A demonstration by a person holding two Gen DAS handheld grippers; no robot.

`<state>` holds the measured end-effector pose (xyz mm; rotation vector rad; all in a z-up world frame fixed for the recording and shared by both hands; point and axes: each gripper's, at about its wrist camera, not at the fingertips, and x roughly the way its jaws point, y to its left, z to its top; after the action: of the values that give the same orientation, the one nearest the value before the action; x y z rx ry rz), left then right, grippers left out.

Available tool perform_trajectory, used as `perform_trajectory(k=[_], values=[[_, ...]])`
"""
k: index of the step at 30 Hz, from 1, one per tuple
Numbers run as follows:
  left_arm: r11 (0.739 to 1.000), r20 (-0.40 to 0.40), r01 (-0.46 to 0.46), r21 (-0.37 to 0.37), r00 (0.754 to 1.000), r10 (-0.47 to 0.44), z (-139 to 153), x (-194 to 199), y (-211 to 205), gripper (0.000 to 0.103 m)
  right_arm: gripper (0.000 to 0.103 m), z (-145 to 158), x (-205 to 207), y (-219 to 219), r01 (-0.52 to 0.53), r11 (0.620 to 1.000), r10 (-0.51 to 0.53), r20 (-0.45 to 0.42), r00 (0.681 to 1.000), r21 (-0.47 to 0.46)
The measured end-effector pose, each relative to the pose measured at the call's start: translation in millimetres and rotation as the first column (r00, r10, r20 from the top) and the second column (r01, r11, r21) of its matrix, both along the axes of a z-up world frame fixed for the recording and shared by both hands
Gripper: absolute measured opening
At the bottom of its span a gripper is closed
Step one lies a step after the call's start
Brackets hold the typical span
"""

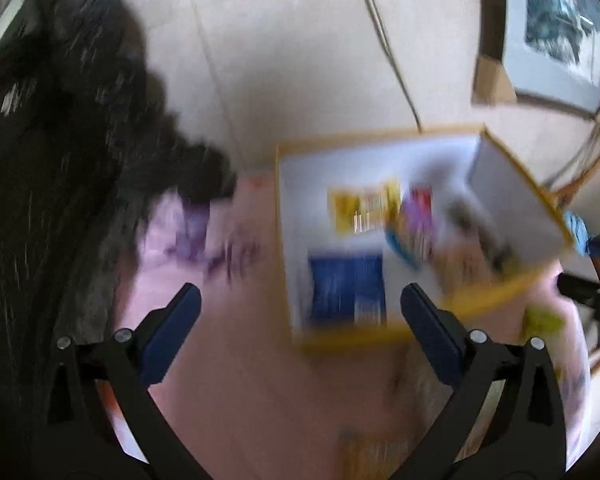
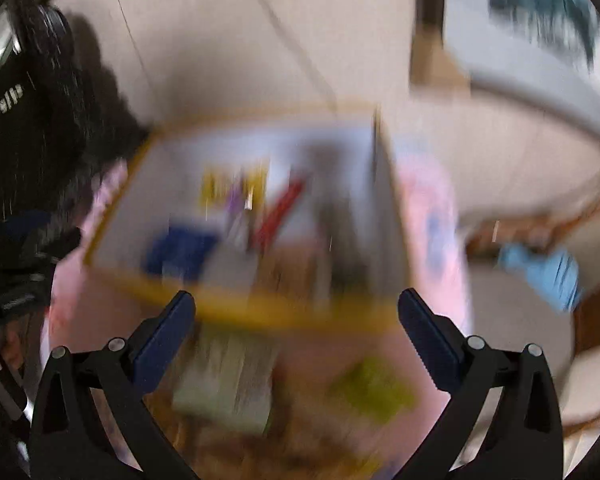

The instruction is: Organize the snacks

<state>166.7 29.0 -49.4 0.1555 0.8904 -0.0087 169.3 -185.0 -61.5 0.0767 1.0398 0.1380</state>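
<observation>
Both views are smeared by motion. A white box with a yellow rim [image 1: 340, 336] sits on a pink cloth [image 1: 240, 360]. Inside lie a blue packet [image 1: 348, 288], a yellow packet [image 1: 364, 204] and a purple-and-red packet [image 1: 416, 212]. My left gripper [image 1: 300, 292] is open over the box's near-left corner, with nothing between its fingers. In the right wrist view the box rim [image 2: 260, 312] lies just beyond my open, empty right gripper [image 2: 296, 296]. A pale packet [image 2: 224, 384] and a green packet [image 2: 372, 388] lie on the cloth in front of the box.
A large dark fuzzy mass [image 1: 60, 160] fills the left side. A cable [image 1: 384, 40] runs across the pale floor behind the box. A framed picture [image 1: 556, 28] and a cardboard piece [image 1: 492, 80] stand at the back right. Something light blue [image 2: 540, 268] lies right of the cloth.
</observation>
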Motion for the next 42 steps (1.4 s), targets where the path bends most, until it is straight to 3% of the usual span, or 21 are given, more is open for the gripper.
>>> perform_trajectory(k=[2,5,8,12,14,16,18,22,25,27,29,31,32,33,35,38,42], values=[[0.999,-0.043,0.023,-0.03,0.999,-0.024,-15,-28,5,0.101,0.102,-43,-12,8,-0.002,0.998,0.01,-0.122,0.992,0.065],[0.993,-0.116,0.103,-0.053,0.987,-0.109,-48,-71,8,0.101,0.102,-81,-9,21,0.027,0.995,-0.006,-0.205,0.979,0.101],[0.984,-0.166,0.178,0.013,0.971,-0.173,-75,-91,5,0.101,0.102,-92,1,27,0.066,0.984,-0.032,-0.207,0.978,0.164],[0.956,-0.21,0.256,-0.143,0.936,-0.282,-101,-102,10,0.101,0.102,-103,12,33,0.098,0.977,-0.051,-0.239,0.97,0.19],[0.952,-0.273,0.27,-0.143,0.914,-0.3,-121,-100,11,0.101,0.102,-105,10,35,0.106,0.977,-0.062,-0.227,0.972,0.187],[0.965,-0.332,0.259,-0.049,0.907,-0.261,-136,-96,14,0.095,0.079,-101,7,36,0.109,0.98,-0.077,-0.192,0.978,0.164],[0.963,-0.324,0.243,-0.121,0.907,-0.269,-138,-97,22,0.077,0.063,-98,5,37,0.114,0.982,-0.085,-0.19,0.978,0.15],[0.967,-0.348,0.211,-0.144,0.904,-0.249,-132,-96,30,0.047,0.056,-86,-3,36,0.106,0.978,-0.073,-0.185,0.98,0.178],[0.967,-0.363,0.153,-0.204,0.906,-0.22,-127,-98,31,0.046,0.046,-73,-14,27,0.122,0.962,-0.081,-0.171,0.982,0.245],[0.965,-0.353,0.179,-0.193,0.905,-0.239,-122,-102,26,0.046,0.027,-63,-20,26,0.103,0.964,-0.068,-0.15,0.986,0.246],[0.956,-0.345,0.202,-0.211,0.9,-0.266,-114,-106,21,0.046,0.025,-62,-24,25,0.089,0.969,-0.057,-0.141,0.988,0.231],[0.948,-0.324,0.201,-0.247,0.905,-0.276,-103,-110,21,0.046,0.026,-64,-28,22,0.084,0.96,-0.045,-0.147,0.988,0.267],[0.943,-0.316,0.197,-0.267,0.907,-0.278,-99,-111,23,0.046,0.033,-65,-33,20,0.072,0.96,-0.031,-0.15,0.988,0.271],[0.943,-0.314,0.192,-0.272,0.909,-0.275,-98,-112,23,0.046,0.058,-65,-35,19,0.065,0.967,-0.027,-0.151,0.988,0.245],[0.948,-0.325,0.173,-0.268,0.91,-0.257,-97,-113,27,0.046,0.095,-68,-30,27,0.053,0.994,-0.041,-0.12,0.992,0.097],[0.951,-0.339,0.151,-0.27,0.91,-0.241,-101,-116,25,0.046,0.102,-80,-15,38,0.046,0.999,-0.047,-0.09,0.995,-0.01],[0.945,-0.332,0.134,-0.299,0.914,-0.235,-98,-123,26,0.046,0.102,-119,10,40,0.051,0.996,-0.064,-0.187,0.98,-0.071]])
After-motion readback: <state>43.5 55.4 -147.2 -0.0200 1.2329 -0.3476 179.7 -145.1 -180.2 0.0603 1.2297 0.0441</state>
